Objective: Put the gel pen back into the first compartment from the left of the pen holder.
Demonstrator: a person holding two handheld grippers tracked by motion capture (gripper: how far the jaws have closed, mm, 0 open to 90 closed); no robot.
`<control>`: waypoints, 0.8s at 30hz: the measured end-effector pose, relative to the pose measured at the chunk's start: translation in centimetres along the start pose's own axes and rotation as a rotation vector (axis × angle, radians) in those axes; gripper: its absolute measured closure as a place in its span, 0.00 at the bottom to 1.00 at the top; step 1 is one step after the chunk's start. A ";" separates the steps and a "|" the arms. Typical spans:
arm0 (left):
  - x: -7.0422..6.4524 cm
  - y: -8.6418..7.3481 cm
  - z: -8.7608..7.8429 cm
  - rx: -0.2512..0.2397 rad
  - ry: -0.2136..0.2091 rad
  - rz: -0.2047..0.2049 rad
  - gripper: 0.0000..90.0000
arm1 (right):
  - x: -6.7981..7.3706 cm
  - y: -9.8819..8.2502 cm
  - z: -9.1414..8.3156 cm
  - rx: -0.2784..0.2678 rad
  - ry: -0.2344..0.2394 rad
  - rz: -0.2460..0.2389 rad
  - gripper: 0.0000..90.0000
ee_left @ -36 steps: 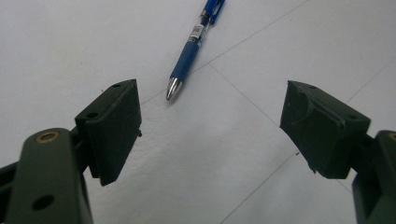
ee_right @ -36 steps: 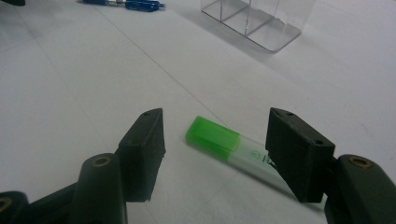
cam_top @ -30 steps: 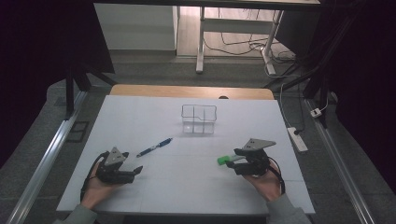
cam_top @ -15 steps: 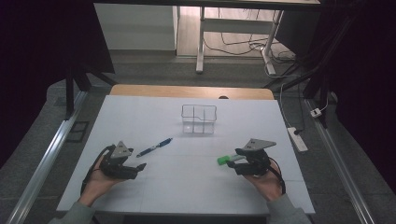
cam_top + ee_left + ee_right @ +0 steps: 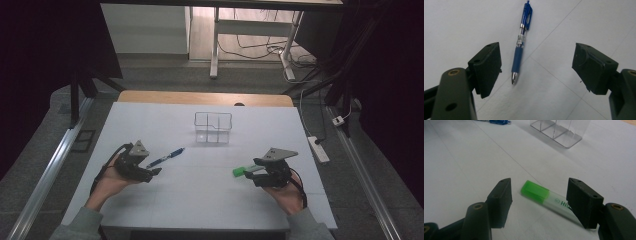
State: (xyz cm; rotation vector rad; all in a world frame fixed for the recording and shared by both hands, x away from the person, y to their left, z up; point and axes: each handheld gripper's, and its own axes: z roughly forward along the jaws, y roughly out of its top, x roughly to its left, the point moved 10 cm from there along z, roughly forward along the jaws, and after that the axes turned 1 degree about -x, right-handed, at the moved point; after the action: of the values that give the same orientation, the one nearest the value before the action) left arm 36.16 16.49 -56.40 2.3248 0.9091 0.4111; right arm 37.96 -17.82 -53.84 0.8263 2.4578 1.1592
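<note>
- So, left hand-held gripper (image 5: 536,62) has its jaws spread wide, with the blue pen (image 5: 521,42) lying on the worktop (image 5: 210,200) just ahead between them, untouched.
- Right hand-held gripper (image 5: 539,197) is spread too, with the green highlighter (image 5: 544,196) lying between its jaws, not pinched.

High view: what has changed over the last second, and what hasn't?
The left gripper has moved up the picture toward the blue pen, jaws open with the pen lying untouched between them. Nothing was gripped or released. The right gripper stays open around the green highlighter; the pen, highlighter and clear organiser have not moved.
</note>
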 end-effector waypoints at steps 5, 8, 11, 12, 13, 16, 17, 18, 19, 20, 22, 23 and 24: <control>0.4 0.6 0.7 0.030 -0.011 0.020 0.27 | -0.1 -0.1 0.0 0.000 0.004 0.004 0.41; 0.7 0.9 1.1 0.054 -0.016 0.029 0.27 | -0.2 -0.2 0.0 0.003 0.004 0.006 0.41; 1.1 1.0 1.4 0.067 -0.031 0.019 0.28 | -0.2 -0.2 0.0 0.005 0.004 0.007 0.41; 1.2 1.0 1.6 0.073 -0.034 0.016 0.28 | -0.2 -0.2 0.0 0.006 0.004 0.007 0.41; 1.3 1.0 1.7 0.079 -0.037 0.013 0.28 | -0.3 -0.2 0.0 0.007 0.002 0.006 0.41; 1.8 0.9 2.1 0.095 -0.048 0.006 0.29 | -0.3 -0.3 0.1 0.008 0.004 0.012 0.41; 1.9 0.8 2.3 0.102 -0.052 0.004 0.30 | -0.3 -0.3 0.1 0.009 0.003 0.012 0.41; 2.0 0.8 2.5 0.109 -0.053 0.002 0.30 | -0.3 -0.3 0.1 0.010 0.003 0.012 0.41; 2.1 0.7 2.7 0.117 -0.052 0.003 0.31 | -0.3 -0.3 0.1 0.011 0.004 0.012 0.41; 2.2 0.7 2.9 0.124 -0.053 0.006 0.31 | -0.3 -0.3 0.1 0.013 0.002 0.009 0.41; 2.4 0.7 3.3 0.138 -0.057 0.005 0.32 | -0.3 -0.3 0.1 0.013 0.003 0.012 0.41; 2.4 0.6 3.5 0.146 -0.061 0.007 0.33 | -0.4 -0.3 0.1 0.012 0.001 0.013 0.41; 2.4 0.6 3.7 0.159 -0.058 0.011 0.33 | -0.4 -0.4 0.1 0.012 0.002 0.015 0.41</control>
State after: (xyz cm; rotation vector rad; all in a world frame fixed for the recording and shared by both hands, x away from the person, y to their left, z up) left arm 39.97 16.28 -58.75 2.4731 0.9309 0.2840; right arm 38.19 -18.14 -54.20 0.8494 2.4660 1.1524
